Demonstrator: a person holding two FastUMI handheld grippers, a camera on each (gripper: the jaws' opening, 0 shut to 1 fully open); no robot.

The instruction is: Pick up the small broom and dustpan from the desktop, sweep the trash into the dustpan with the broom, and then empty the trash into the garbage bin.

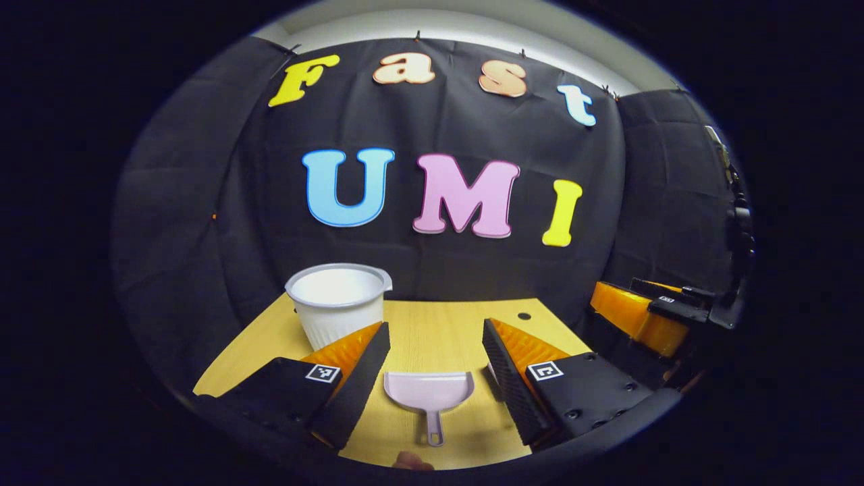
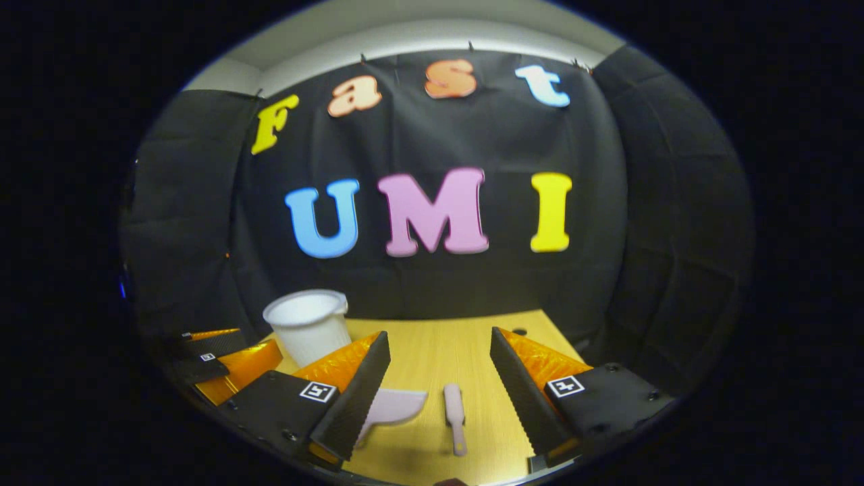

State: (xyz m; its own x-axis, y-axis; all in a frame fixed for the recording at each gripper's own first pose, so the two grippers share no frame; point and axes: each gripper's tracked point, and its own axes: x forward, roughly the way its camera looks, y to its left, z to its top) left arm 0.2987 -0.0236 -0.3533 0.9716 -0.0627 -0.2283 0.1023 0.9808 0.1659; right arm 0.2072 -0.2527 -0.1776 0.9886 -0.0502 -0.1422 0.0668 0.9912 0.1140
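dustpan lies between the left gripper's spread fingers. broom waits at 12 o'clock of the right gripper, fingers likewise apart; each should descend squarely onto its handle.

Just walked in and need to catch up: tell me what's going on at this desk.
A person holds two grippers above a wooden desk, both open and holding nothing. The left gripper is lined up over the pink dustpan; the right gripper faces the small broom. Both tools lie flat, untouched. The white garbage bin stands at the back left. No trash is visible to me.
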